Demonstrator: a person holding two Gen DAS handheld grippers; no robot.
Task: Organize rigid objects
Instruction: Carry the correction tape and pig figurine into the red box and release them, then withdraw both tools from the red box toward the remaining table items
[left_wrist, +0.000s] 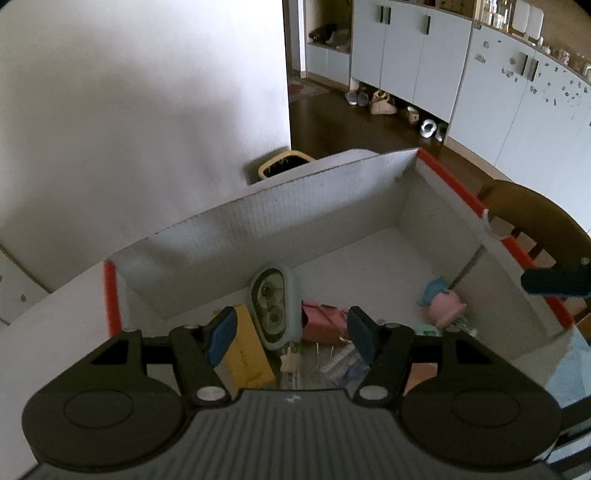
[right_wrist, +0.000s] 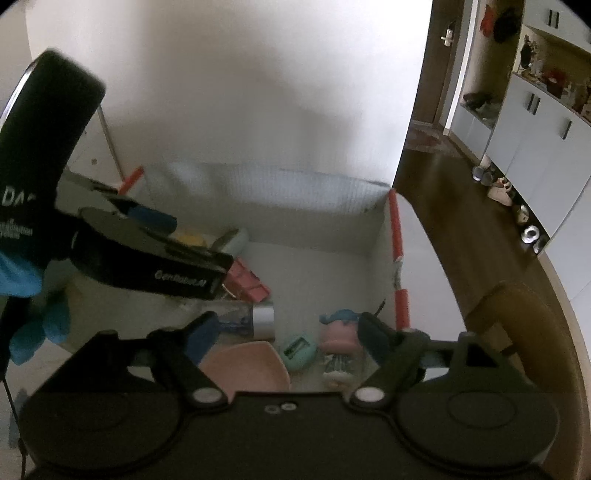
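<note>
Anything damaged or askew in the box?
The white box's right wall: its orange rim tape is broken partway, with a torn white gap. Inside, the doll figure lies tipped over and items sit jumbled. Nothing spilled.

Right hand-held gripper (right_wrist: 286, 334) open over white box (right_wrist: 373, 229); pink dish (right_wrist: 245, 365), green sharpener (right_wrist: 298, 353), pink-blue figurine (right_wrist: 338, 332) below. Left hand-held gripper (right_wrist: 155, 218) blurry, state unclear.

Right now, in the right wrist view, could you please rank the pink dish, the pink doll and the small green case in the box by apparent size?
1. pink dish, largest, though nearest the camera, which flatters it.
2. pink doll.
3. green case, smallest.
</note>
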